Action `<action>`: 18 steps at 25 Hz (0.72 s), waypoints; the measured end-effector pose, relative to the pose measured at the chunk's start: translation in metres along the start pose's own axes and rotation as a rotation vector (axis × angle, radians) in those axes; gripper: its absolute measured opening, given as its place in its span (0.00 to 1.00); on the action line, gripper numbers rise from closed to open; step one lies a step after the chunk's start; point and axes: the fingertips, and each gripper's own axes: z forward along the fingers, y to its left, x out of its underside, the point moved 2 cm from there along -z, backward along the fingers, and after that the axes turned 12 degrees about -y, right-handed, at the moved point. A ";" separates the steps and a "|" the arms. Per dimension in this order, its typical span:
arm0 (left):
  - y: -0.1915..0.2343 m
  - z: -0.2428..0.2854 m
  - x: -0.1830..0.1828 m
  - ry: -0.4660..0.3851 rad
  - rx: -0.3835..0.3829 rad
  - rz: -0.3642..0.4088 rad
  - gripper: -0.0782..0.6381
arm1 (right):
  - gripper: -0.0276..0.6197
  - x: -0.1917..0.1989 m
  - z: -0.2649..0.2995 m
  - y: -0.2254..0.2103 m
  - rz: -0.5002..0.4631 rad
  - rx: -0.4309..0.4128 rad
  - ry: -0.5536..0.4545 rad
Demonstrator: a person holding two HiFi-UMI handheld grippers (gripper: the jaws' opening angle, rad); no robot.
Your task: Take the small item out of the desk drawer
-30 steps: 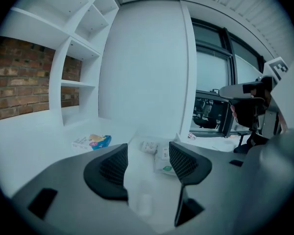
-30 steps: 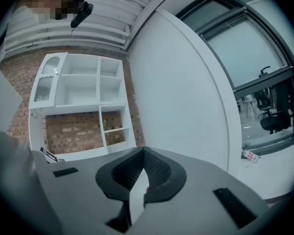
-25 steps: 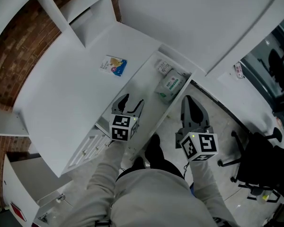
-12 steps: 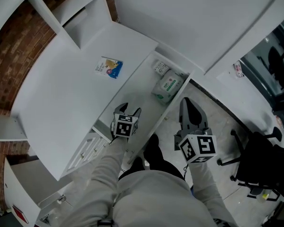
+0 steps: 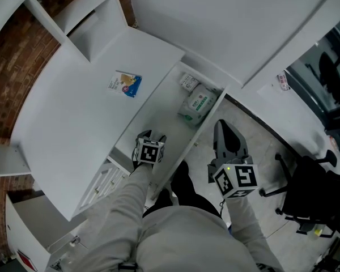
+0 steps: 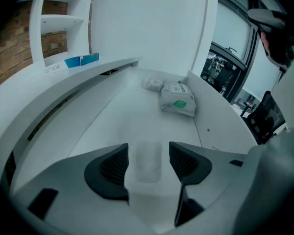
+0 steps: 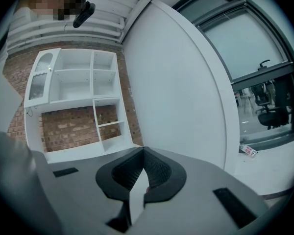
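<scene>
Desk drawer [image 5: 164,123] open; L gripper inside it, R gripper idle.
L gripper [image 5: 150,136] low over near end of drawer floor, jaws moderately apart, gripping nothing; a faint pale rectangular patch [image 6: 146,161] lies between them, identity unclear. Small white packet [image 5: 188,82] sits at far end, touching green-and-white soft pack [image 5: 197,105], both well apart from L gripper. R gripper [image 5: 225,126] outside drawer, over floor, jaws closed together, empty. Blue-and-white packet [image 5: 124,84] on desk top [image 5: 79,112].

Smooth matt drawer [image 5: 161,120], rough brick wall [image 5: 8,92]
</scene>
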 end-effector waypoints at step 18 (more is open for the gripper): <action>-0.001 0.015 0.028 0.119 -0.003 -0.017 0.42 | 0.09 0.008 0.004 -0.005 -0.004 0.002 0.026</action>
